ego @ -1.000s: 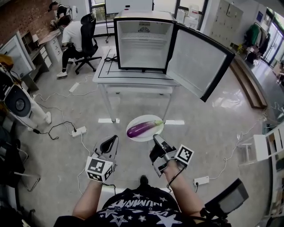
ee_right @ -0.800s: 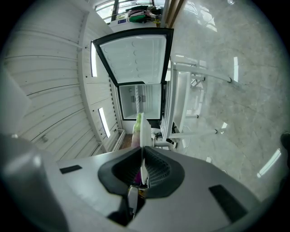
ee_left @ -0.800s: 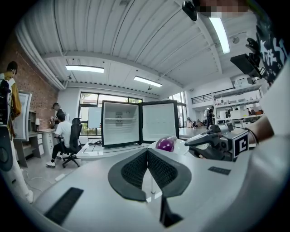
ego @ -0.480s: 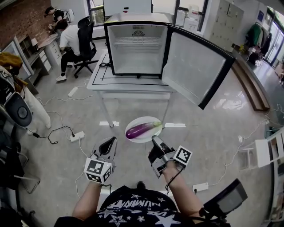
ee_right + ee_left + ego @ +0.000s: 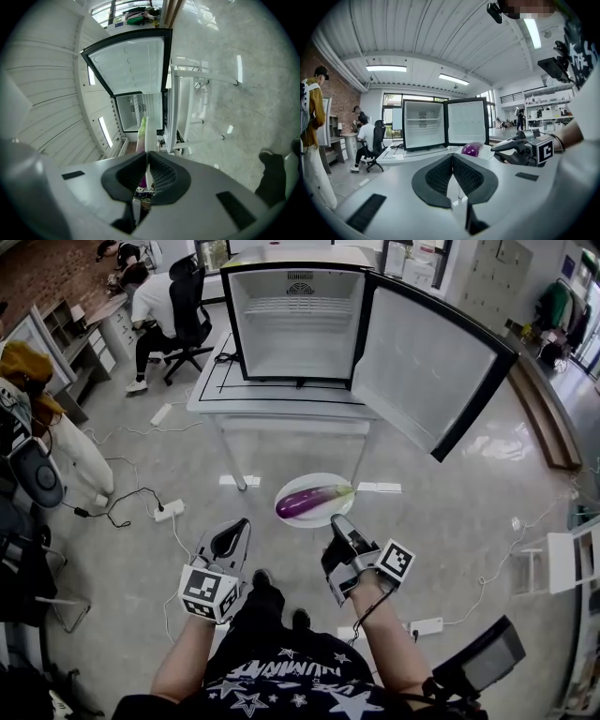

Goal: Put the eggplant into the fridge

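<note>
A purple eggplant (image 5: 309,500) with a green stem lies on a white plate (image 5: 323,519) held in the air. My right gripper (image 5: 338,522) is shut on the plate's near rim. In the right gripper view the plate (image 5: 146,136) stands edge-on between the jaws, with the eggplant (image 5: 142,124) along it. My left gripper (image 5: 241,525) hangs beside it to the left, shut and empty (image 5: 452,157). From there the eggplant (image 5: 472,149) shows to the right. Ahead, the white fridge (image 5: 300,324) stands on a white table (image 5: 281,401), its door (image 5: 422,362) swung wide to the right and its inside bare.
A seated person (image 5: 155,306) works at a desk at the back left. Another person in a yellow top (image 5: 28,371) stands at the left edge. Cables and a power strip (image 5: 169,514) lie on the floor, a second strip (image 5: 427,625) near my right. My shoe (image 5: 265,592) shows below.
The fridge and table have come nearer and now sit a little higher in the head view. One of my feet has stepped forward. Both grippers keep their hold and spacing.
</note>
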Motion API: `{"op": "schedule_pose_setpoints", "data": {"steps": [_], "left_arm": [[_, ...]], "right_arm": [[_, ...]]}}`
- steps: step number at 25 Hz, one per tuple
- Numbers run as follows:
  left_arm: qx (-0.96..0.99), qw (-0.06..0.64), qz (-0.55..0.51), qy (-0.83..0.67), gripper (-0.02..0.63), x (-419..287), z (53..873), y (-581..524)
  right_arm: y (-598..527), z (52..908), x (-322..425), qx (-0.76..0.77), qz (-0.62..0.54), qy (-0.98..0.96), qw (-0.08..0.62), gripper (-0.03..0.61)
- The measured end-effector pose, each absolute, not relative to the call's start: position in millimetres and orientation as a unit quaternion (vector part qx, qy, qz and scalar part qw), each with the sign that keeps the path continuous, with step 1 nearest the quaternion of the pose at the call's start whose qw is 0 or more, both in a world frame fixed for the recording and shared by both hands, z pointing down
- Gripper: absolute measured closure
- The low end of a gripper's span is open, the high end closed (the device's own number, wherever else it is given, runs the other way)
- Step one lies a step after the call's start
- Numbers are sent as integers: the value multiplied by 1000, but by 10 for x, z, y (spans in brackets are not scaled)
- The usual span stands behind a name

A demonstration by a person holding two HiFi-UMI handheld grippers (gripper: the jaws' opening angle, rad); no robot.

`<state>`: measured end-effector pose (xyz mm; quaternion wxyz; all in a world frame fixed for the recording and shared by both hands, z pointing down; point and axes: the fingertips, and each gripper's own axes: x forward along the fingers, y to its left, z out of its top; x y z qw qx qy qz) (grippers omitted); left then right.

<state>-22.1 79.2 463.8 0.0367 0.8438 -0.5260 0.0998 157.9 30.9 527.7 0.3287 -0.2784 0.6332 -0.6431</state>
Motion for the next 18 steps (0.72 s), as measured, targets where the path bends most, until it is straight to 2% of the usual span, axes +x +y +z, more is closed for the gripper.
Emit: {"op": "schedule_pose_setpoints", "data": {"steps": [18], "left_arm": [[860,53,85,-500,604,-450,4799,-156]], "right_arm": [[-458,5248,1376,-307,-628,634,330,558]]}}
